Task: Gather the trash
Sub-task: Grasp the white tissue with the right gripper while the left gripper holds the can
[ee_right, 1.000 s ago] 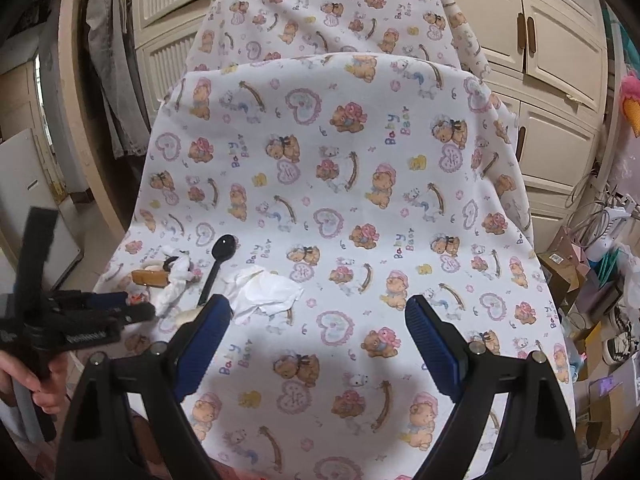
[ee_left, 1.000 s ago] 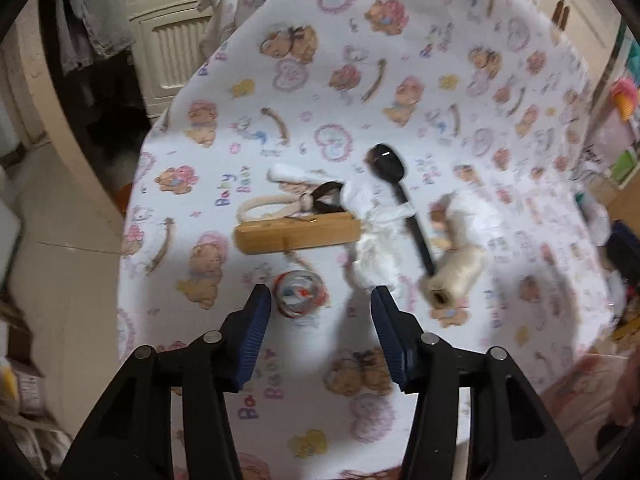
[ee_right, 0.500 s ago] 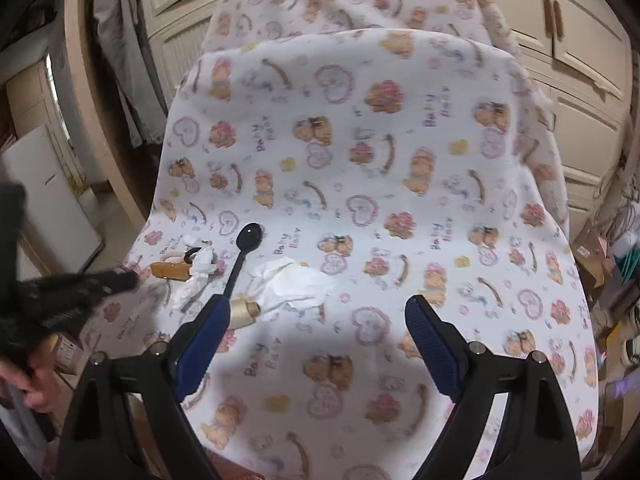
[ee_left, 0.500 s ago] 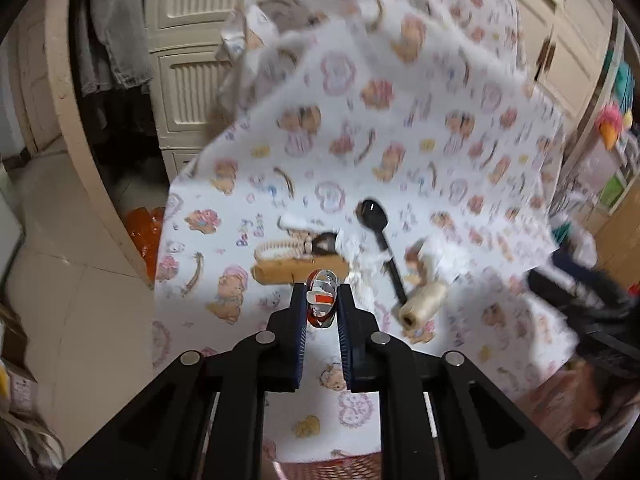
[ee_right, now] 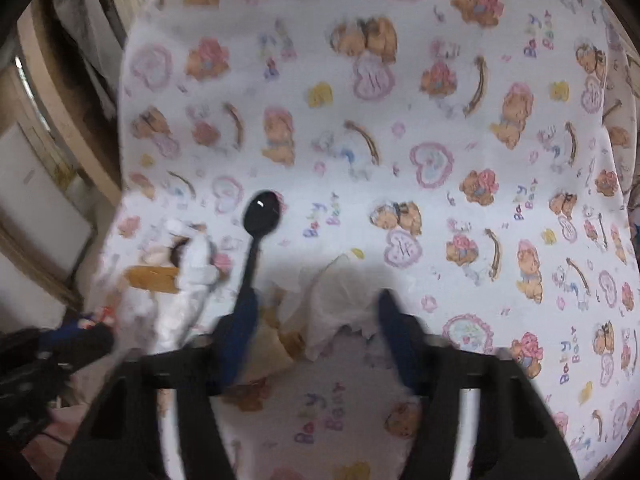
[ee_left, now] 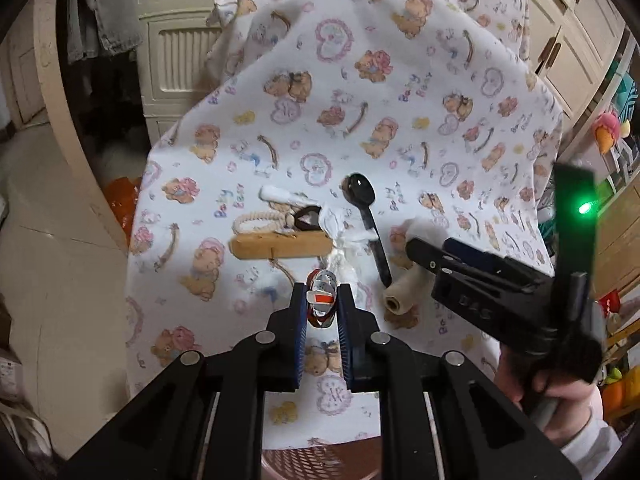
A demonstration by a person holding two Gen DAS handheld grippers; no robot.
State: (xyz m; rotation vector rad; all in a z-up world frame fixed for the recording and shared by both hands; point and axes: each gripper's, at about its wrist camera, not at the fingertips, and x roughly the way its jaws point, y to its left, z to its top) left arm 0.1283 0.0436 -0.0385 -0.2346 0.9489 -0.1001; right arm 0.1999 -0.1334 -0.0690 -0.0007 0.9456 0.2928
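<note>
My left gripper (ee_left: 323, 300) is shut on a crumpled red, white and silver wrapper (ee_left: 321, 298), held just above the teddy-bear cloth (ee_left: 400, 92). Behind it lie a crumpled white tissue (ee_left: 344, 240), a black plastic spoon (ee_left: 366, 216), a wooden block (ee_left: 280, 247) and a beige thread roll (ee_left: 402, 292). My right gripper (ee_right: 316, 320) is open, its blue fingers (ee_right: 240, 332) on either side of a crumpled white tissue (ee_right: 340, 308). It shows in the left wrist view (ee_left: 440, 256) at the right, low over the cloth. The right wrist view is blurred.
A cord loop with a black clip (ee_left: 280, 218) lies behind the block. A pink basket rim (ee_left: 320, 460) sits below the table's front edge. Cream cabinets (ee_left: 180, 40) stand behind. Clutter and toys (ee_left: 608, 136) are at the right. The floor (ee_left: 52, 280) drops off left.
My left gripper closed on the wrapper and lifted it off the cloth. My right gripper moved left and down, from open cloth to over the white tissue beside the spoon.
</note>
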